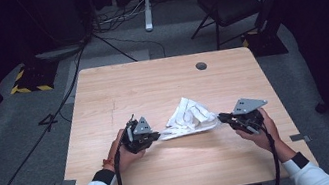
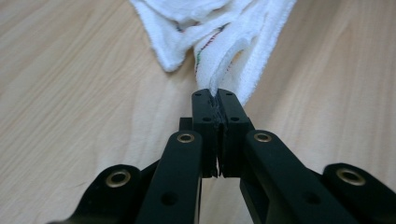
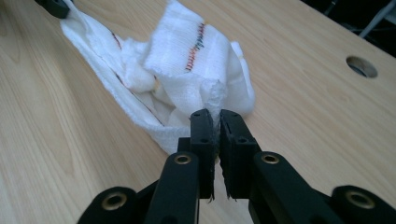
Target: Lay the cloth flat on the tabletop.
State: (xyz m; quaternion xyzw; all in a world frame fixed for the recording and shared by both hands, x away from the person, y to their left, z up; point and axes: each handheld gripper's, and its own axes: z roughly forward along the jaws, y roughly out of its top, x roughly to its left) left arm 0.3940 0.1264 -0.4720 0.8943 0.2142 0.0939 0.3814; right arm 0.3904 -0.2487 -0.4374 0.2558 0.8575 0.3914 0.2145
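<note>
Left gripper point(image 1: 152, 136): clamped on the near-left corner of the white cloth point(image 1: 188, 118); keep it low and firm as the anchor.
Cloth: crumpled mid-table point(image 1: 116, 90), strung between both grippers — pull evenly so neither corner slips.
Right gripper point(image 1: 225, 117): jaws pinched on the opposite edge; draw outward level with the wood.
Left gripper view: fabric wedged between the pads point(image 2: 205, 107).
Right gripper view: coloured stitching on the folds, plus the table's round hole point(image 3: 361, 66) — the high view shows the hole too, but not the stitching.
</note>
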